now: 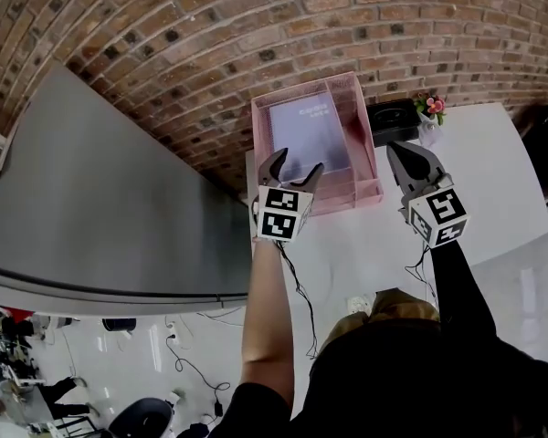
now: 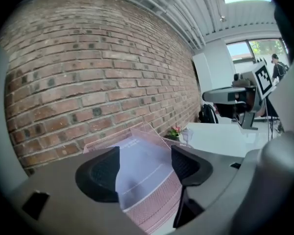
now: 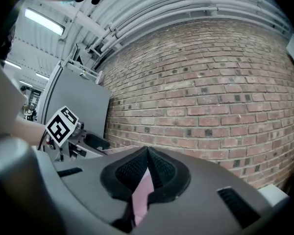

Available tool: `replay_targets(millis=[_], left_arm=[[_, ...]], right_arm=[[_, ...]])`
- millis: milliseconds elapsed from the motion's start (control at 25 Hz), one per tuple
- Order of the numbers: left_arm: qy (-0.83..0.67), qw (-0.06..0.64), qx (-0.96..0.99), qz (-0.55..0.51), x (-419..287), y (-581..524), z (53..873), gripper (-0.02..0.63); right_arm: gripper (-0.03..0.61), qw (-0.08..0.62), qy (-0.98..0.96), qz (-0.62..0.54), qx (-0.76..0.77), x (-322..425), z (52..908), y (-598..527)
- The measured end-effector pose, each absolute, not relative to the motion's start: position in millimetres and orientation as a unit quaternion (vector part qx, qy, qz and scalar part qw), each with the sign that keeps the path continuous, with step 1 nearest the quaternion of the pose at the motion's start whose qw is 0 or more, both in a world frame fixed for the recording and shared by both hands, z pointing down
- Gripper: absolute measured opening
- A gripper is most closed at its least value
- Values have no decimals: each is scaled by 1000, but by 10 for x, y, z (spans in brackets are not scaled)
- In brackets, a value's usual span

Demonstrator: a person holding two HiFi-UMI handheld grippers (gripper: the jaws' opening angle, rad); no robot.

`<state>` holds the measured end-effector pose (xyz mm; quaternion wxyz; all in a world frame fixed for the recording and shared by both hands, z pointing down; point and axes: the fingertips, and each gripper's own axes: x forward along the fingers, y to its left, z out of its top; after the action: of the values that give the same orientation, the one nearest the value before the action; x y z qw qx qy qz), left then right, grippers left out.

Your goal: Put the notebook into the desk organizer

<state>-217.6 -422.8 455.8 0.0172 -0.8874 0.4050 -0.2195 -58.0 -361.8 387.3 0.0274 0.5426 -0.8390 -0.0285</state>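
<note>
Notebook (image 1: 306,135) lies flat inside desk organizer (image 1: 364,121) on worktop (image 1: 493,153); placement judged complete. Left tool (image 1: 297,164) above organizer front, jaws wide apart, empty. Right tool (image 1: 413,158) closed, empty. Next: lift both clear.

One notebook (image 1: 309,135) lies in one pink mesh desk organizer (image 1: 347,197), at twelve o'clock in the head view. There are two grippers: the left gripper (image 1: 298,162), jaws apart with nothing between them, and the right gripper (image 1: 411,158), jaws together. There are two marker cubes (image 1: 279,213), one on each gripper. There is one white table (image 1: 493,181), one small pot of flowers (image 1: 431,108) at one o'clock, and one black object (image 1: 391,121) just beside it. One grey cabinet (image 1: 100,199) fills nine o'clock, and one brick wall (image 1: 210,35) runs behind everything.
</note>
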Motion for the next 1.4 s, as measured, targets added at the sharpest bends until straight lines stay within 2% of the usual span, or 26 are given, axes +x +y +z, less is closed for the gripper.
replay_targets(millis=[440,1200,1400], left_arm=[[476,20,-872,-108,-2227,-3774,4131,318],[538,61,-839,-58,-1653,-2719,3657,316],[549,67,-831,-57,-1472,-2408,3661,255]], right_arm=[[21,29,-827,-34,561,-436,3794,-3434],[21,-16,-843,-44,535,80,3663,-2796],[21,-21,-849,-42,526,204,3695,-2546]])
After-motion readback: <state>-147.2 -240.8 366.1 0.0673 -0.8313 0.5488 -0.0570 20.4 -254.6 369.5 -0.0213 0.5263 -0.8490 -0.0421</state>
